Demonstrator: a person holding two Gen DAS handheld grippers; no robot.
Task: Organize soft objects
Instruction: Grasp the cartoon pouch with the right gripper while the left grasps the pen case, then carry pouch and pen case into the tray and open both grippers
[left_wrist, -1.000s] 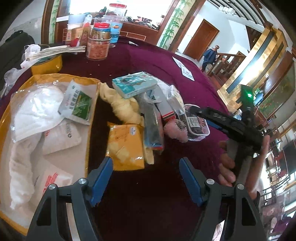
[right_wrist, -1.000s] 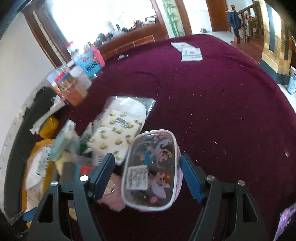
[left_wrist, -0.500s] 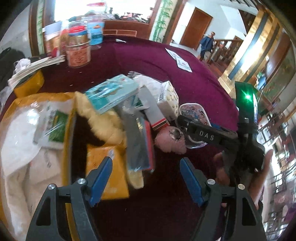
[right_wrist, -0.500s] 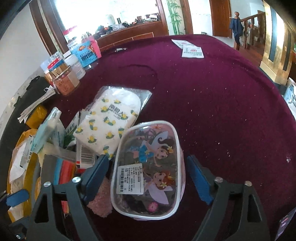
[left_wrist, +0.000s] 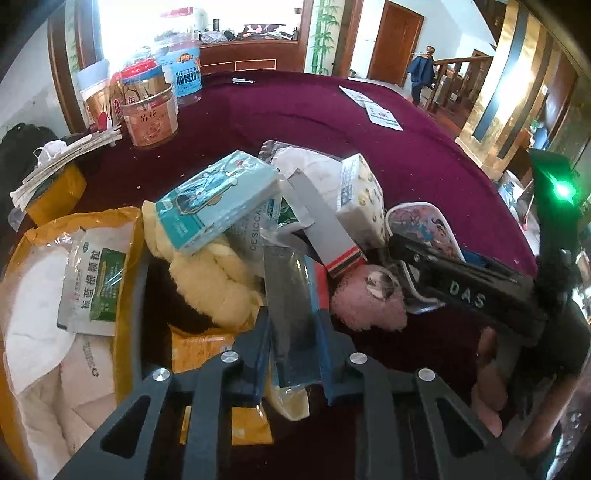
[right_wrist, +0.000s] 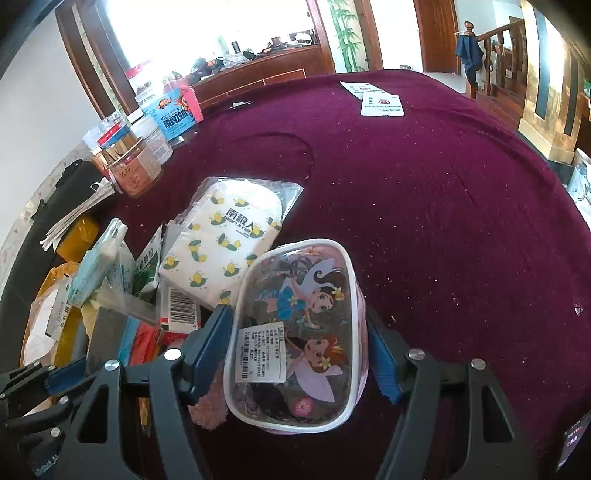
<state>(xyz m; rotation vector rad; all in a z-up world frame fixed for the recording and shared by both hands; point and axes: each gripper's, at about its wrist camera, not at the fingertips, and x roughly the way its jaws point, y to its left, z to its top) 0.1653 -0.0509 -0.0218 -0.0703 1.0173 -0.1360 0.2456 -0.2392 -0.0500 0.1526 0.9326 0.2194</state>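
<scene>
Left wrist view shows the left gripper (left_wrist: 295, 350) with its jaws closing on a flat grey packet (left_wrist: 291, 295) in clear wrap, which stands between the blue pads and looks pinched by them at its near end. The packet lies in a heap of soft goods on the dark red table (left_wrist: 303, 107), with a yellow plush toy (left_wrist: 218, 280) just to its left, a pink fluffy ball (left_wrist: 369, 302) just to its right and a teal box (left_wrist: 218, 203) resting over the far part of the heap. A yellow bag (left_wrist: 125, 258) at the table's left edge already holds white packets and a green sachet (left_wrist: 96, 288). Right wrist view shows the right gripper (right_wrist: 299, 350) straddling a clear cartoon pouch (right_wrist: 295, 332); its jaws are closing, the left pad is at the pouch's side, and a thin gap seems to remain at the right pad, so the pouch does not look clamped yet. A lemon-print pack (right_wrist: 225, 240) touches the pouch's far left corner. Judging from this, the step in hand is picking items out of the heap, one per hand. Next, the left hand should need a firm pinch, then a lift clear of the teal box before carrying toward the yellow bag; the slippery wrap could slide out.
</scene>
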